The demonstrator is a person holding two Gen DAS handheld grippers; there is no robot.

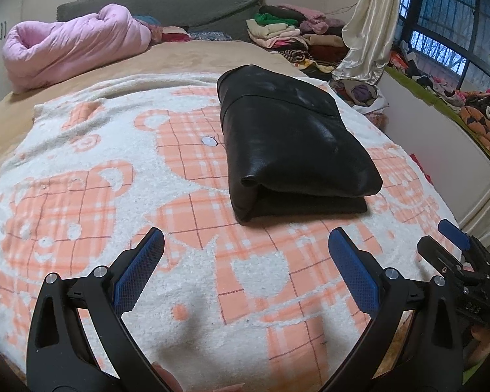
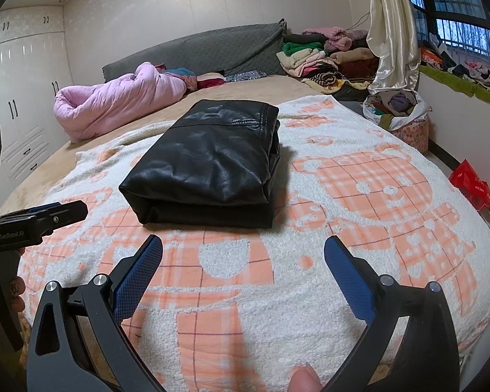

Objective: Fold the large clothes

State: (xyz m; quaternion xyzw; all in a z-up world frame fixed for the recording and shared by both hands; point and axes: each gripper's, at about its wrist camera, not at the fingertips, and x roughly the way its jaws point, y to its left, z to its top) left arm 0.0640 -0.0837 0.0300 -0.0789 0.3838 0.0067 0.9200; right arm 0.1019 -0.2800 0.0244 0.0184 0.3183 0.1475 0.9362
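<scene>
— How many grippers, and what state?
— Two: the left gripper [image 1: 245,238] and right gripper [image 2: 243,246], both spread wide and holding nothing, over the blanket's [image 2: 359,261] near edge.
— And the garment?
— One folded black leather jacket [image 2: 209,166] mid-blanket. Beyond it, one pink quilt [image 1: 68,45] and one clothes pile [image 2: 323,55] at the bed's head.

black jacket [image 2: 209,163], orange-checked white blanket [image 2: 359,261], pink quilt [image 2: 114,104]

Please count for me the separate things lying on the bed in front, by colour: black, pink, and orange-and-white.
Black: 1, folded leather garment
Pink: 1, rolled quilt
Orange-and-white: 1, bear blanket
Total: 3
</scene>
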